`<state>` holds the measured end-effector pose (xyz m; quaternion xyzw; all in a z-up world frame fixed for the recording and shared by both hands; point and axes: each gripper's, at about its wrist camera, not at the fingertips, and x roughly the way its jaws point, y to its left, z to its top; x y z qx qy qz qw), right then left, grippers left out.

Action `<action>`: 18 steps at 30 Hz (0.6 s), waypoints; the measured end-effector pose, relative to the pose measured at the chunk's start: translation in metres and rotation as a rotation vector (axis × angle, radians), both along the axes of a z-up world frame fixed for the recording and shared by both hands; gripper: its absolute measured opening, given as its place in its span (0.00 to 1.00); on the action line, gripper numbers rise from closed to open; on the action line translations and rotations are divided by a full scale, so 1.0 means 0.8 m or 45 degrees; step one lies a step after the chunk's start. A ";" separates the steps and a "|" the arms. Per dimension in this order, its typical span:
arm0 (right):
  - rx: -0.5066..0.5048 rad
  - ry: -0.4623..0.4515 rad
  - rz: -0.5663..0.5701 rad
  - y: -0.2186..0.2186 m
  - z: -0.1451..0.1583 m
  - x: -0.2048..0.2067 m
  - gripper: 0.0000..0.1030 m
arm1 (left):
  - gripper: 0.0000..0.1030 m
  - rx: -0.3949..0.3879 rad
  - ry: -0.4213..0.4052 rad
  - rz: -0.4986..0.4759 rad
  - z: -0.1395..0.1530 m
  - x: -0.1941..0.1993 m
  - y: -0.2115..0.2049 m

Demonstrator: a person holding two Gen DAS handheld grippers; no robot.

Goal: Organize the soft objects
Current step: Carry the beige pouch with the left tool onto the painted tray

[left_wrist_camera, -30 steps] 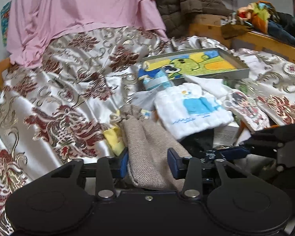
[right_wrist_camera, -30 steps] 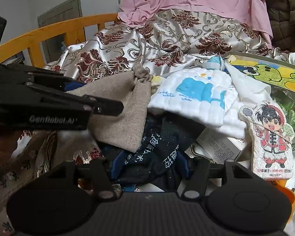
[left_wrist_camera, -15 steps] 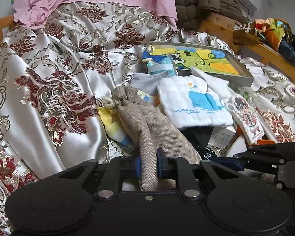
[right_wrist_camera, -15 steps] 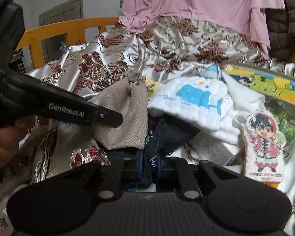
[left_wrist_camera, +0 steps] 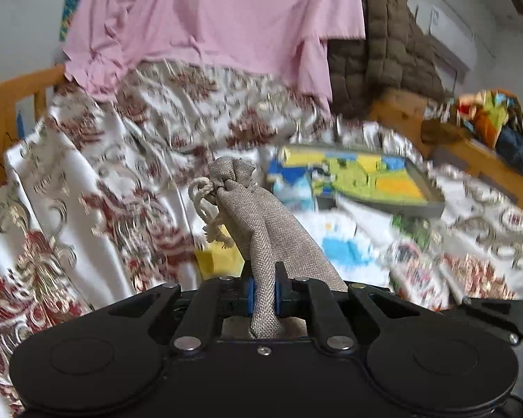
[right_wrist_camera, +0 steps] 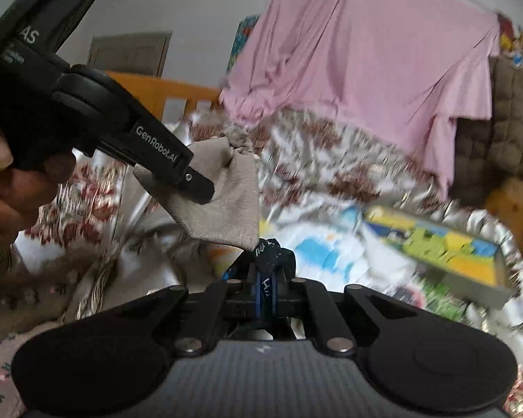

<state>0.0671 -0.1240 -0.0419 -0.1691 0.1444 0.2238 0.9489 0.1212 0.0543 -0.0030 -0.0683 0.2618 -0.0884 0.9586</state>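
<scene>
My left gripper (left_wrist_camera: 262, 294) is shut on a beige burlap drawstring pouch (left_wrist_camera: 261, 223) and holds it up off the bed; the pouch also shows in the right wrist view (right_wrist_camera: 223, 202), hanging from the left gripper's fingers (right_wrist_camera: 191, 181). My right gripper (right_wrist_camera: 265, 291) is shut on a dark navy cloth with white print (right_wrist_camera: 268, 261), lifted above the pile. A white cloth with a blue whale (left_wrist_camera: 345, 244) lies on the bed below, also in the right wrist view (right_wrist_camera: 317, 254).
A grey tray with a green and yellow cartoon picture (left_wrist_camera: 366, 177) lies on the patterned satin bedspread (left_wrist_camera: 87, 174). A pink sheet (left_wrist_camera: 209, 17) hangs behind. A wooden bed rail (left_wrist_camera: 14, 97) stands left; clothes (left_wrist_camera: 488, 118) pile at right.
Both grippers closed from open, the left on the burlap pouch and the right on the navy cloth, and both have lifted their items up off the pile.
</scene>
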 end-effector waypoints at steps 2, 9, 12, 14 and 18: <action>0.018 -0.035 -0.014 -0.007 0.012 0.000 0.06 | 0.10 0.001 -0.038 0.003 0.012 -0.004 -0.003; 0.055 -0.144 -0.098 -0.046 0.057 0.024 0.06 | 0.10 -0.004 -0.129 -0.036 0.050 0.022 -0.040; 0.119 -0.176 -0.168 -0.074 0.079 0.065 0.06 | 0.11 -0.042 -0.147 -0.047 0.060 0.057 -0.062; 0.154 -0.184 -0.222 -0.094 0.087 0.097 0.06 | 0.11 -0.061 -0.156 -0.055 0.063 0.088 -0.080; 0.228 -0.173 -0.333 -0.140 0.095 0.165 0.06 | 0.11 -0.071 -0.161 -0.080 0.062 0.156 -0.124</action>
